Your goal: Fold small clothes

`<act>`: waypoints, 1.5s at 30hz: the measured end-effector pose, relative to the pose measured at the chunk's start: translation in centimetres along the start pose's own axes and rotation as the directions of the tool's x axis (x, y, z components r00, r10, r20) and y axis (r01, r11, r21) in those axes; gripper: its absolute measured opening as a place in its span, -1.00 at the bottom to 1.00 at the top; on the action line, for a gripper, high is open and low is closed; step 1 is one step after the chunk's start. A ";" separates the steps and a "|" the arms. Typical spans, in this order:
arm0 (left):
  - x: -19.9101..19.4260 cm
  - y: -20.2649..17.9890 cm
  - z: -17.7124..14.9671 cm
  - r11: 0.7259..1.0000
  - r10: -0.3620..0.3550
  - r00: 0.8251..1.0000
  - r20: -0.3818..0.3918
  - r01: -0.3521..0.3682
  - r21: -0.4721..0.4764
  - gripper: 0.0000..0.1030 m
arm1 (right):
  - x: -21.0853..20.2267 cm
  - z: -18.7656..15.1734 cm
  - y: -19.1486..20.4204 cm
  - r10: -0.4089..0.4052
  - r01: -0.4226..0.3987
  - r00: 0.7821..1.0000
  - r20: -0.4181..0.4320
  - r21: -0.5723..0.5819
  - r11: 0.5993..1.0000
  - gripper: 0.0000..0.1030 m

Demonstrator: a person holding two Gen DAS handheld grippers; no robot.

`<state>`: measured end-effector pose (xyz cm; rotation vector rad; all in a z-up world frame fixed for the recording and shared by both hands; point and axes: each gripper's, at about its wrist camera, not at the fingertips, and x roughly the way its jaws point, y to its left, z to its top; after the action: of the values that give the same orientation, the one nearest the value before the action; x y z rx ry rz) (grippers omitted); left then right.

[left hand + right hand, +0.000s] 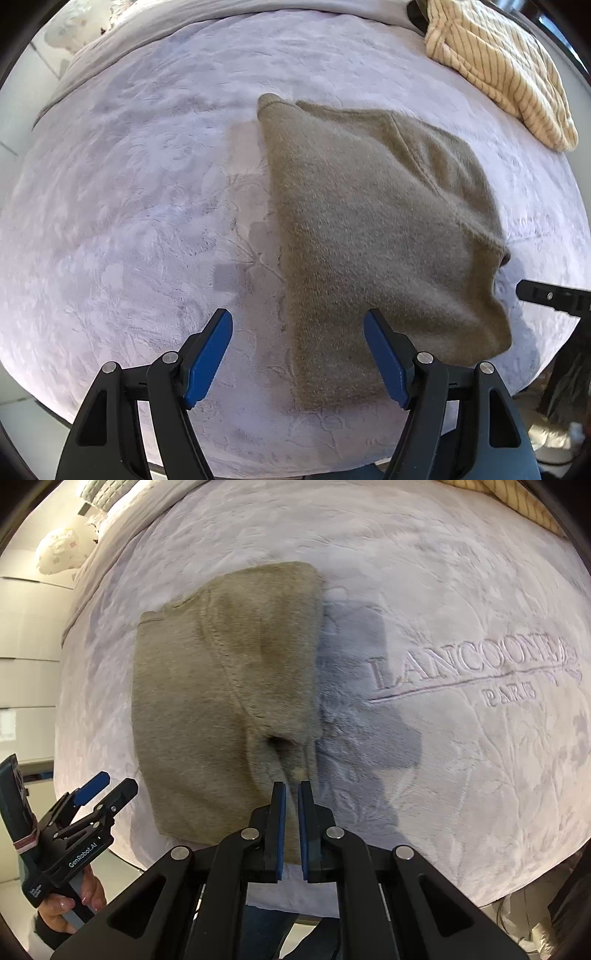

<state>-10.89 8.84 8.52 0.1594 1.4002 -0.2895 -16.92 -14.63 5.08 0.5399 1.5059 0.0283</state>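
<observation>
My left hand-held gripper hangs spread apart over the folded olive sweater on the lavender blanket; my right hand-held gripper pinches its near edge.

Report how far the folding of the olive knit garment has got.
Done: the olive knit garment lies partly folded on the lavender blanket, one flap laid over its body. In hand: the right claw is shut on its near right edge; the left claw hangs open above the near hem. Left: further folds, and the striped cloth lies unfolded.
</observation>
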 end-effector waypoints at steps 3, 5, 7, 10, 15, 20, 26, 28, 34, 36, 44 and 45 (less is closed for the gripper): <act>-0.1 0.3 0.2 0.999 -0.020 1.000 -0.015 0.019 -0.029 0.45 | -0.3 0.2 1.3 -0.025 0.025 1.000 0.011 -0.019 1.000 -0.85; -0.4 0.4 0.2 0.999 -0.004 1.000 -0.007 0.004 -0.035 0.45 | -0.7 0.2 1.7 -0.030 0.030 0.999 0.020 -0.022 0.999 -0.85; -0.8 0.5 0.2 0.999 0.007 1.000 0.000 -0.007 -0.032 0.45 | -1.0 0.3 2.2 -0.039 0.040 0.999 0.029 -0.022 0.999 -0.85; -1.2 0.9 0.3 0.999 0.002 1.000 -0.003 -0.002 -0.038 0.86 | -1.4 0.2 3.0 -0.076 0.077 0.996 0.043 -0.040 0.996 -0.85; -2.0 1.2 0.2 0.999 0.008 1.000 0.024 -0.007 -0.045 0.91 | -2.0 -0.1 4.1 -0.123 0.127 0.990 0.070 -0.063 0.990 -0.71; -2.1 1.3 0.2 0.999 0.011 1.000 0.024 -0.010 -0.045 0.99 | -3.0 -0.6 5.0 -0.167 0.178 0.977 0.133 -0.075 0.981 0.71; -2.8 1.4 0.0 0.998 0.027 0.999 0.042 -0.025 -0.053 0.99 | -3.7 -0.8 5.7 -0.208 0.224 0.962 0.175 -0.078 0.971 0.86; -3.0 1.4 0.1 0.998 0.027 0.998 0.049 -0.024 -0.056 0.99 | -3.9 -1.0 5.9 -0.235 0.256 0.952 0.198 -0.085 0.963 0.99; -3.2 1.4 0.1 0.998 0.027 0.998 0.054 -0.024 -0.054 0.99 | -3.8 -1.1 6.0 -0.259 0.283 0.943 0.210 -0.091 0.955 0.99; -3.3 1.4 0.2 0.998 0.029 0.998 0.055 -0.027 -0.054 0.99 | -3.8 -1.0 5.9 -0.259 0.281 0.944 0.206 -0.085 0.956 0.99; -3.4 1.3 0.2 0.998 0.035 0.998 0.057 -0.032 -0.052 0.99 | -3.7 -0.9 6.2 -0.260 0.280 0.945 0.200 -0.079 0.957 0.99; -3.4 1.3 0.2 0.998 0.035 0.998 0.057 -0.032 -0.053 0.99 | -3.7 -0.9 6.2 -0.260 0.280 0.945 0.199 -0.078 0.957 0.99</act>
<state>-10.76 10.35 11.78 0.1303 1.3449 -0.2283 -16.18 -10.17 10.76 0.2392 1.3737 -0.1523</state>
